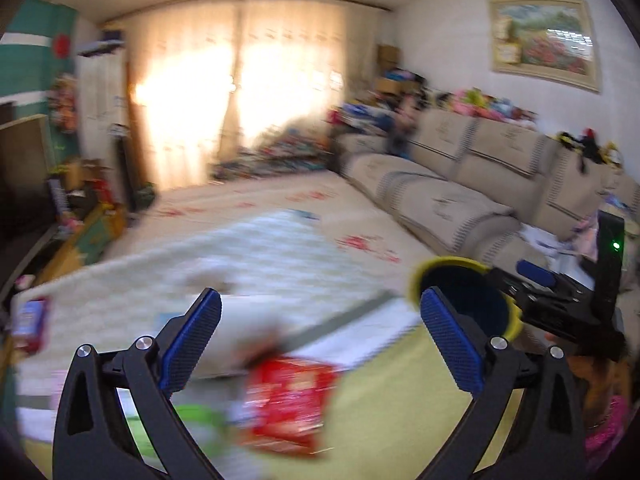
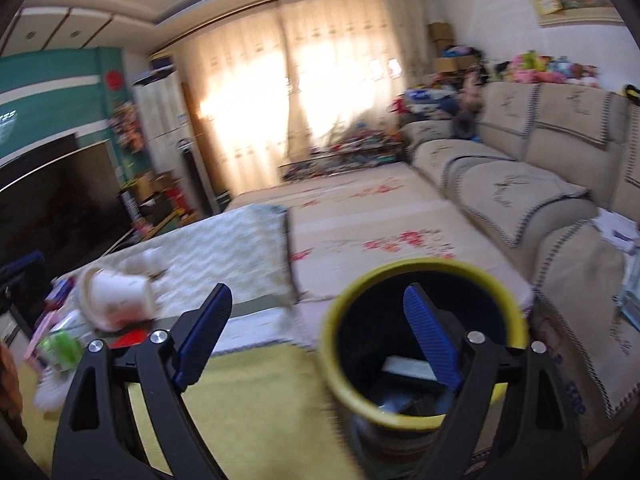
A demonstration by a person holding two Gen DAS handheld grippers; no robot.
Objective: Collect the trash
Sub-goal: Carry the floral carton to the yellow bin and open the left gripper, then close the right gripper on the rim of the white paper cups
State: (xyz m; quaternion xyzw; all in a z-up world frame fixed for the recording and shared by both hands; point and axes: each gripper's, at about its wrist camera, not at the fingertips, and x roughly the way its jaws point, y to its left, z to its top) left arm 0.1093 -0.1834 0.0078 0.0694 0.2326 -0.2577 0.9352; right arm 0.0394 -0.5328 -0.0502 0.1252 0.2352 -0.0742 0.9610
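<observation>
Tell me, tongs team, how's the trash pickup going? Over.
Left tongs open, red wrapper blurred below them. Right tongs open, one finger inside yellow bin. No blocker seen.

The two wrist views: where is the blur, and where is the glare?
Left wrist view: the red crinkled snack wrapper and the pale tabletop are smeared; the curtain is blown out. Right wrist view: the yellow-rimmed dark bin is soft; its curtain glares too.

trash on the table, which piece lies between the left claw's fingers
The red wrapper: it lies between the open left claw. The white cup and green packet lie elsewhere.
</observation>
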